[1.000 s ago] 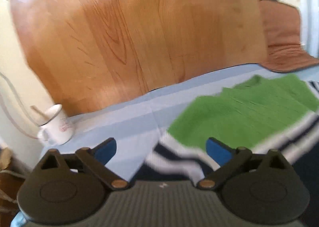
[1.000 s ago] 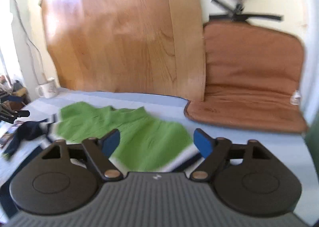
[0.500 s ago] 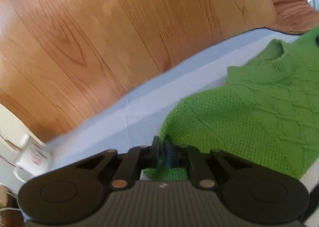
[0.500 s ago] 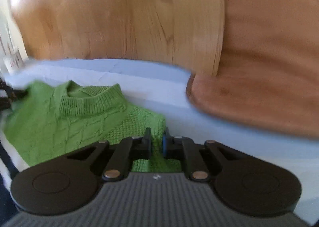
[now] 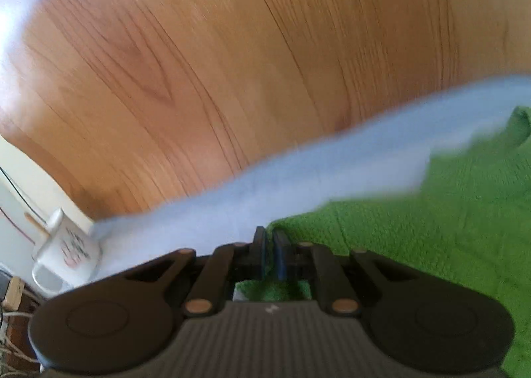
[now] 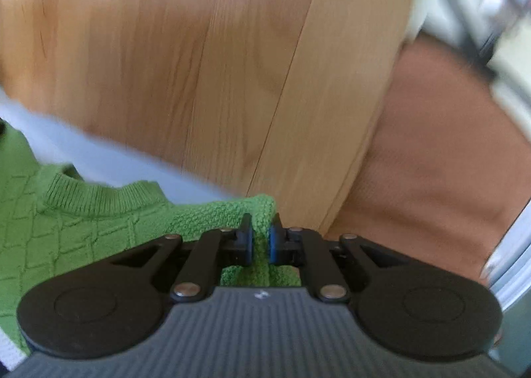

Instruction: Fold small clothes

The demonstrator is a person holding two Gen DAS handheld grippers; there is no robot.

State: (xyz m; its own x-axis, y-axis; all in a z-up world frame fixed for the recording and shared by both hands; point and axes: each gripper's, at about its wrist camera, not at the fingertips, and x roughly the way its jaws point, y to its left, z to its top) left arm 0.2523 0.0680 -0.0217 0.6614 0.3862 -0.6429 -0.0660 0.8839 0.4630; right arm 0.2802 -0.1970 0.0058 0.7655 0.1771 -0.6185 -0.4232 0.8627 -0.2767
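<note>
Ahead of both your grippers a pale blue sheet (image 5: 298, 185) covers the work surface, and it ends against an upright wooden board (image 5: 232, 62) that fills most of each view. Beyond your right gripper (image 6: 261, 241) and off to its right, a brown padded cushion (image 6: 441, 152) leans against the wall next to that board. Low to the left of your left gripper (image 5: 269, 251), a white mug (image 5: 66, 251) stands at the sheet's edge, with something thin sticking out of it.

The green knit sweater (image 6: 83, 228) lies on the sheet between your two grippers, its long axis running across from one to the other. Its ribbed collar (image 6: 99, 198) is turned toward the board, away from you.

Your left gripper's jaws are closed nearly together on the sweater's edge, with green knit showing behind the blue pads (image 5: 280, 255); the rest of the garment spreads to that gripper's right. Your right gripper is clamped on a lifted fold of the knit, which stands up between its pads (image 6: 273, 241), with the garment spreading to its left. The left view is blurred.
</note>
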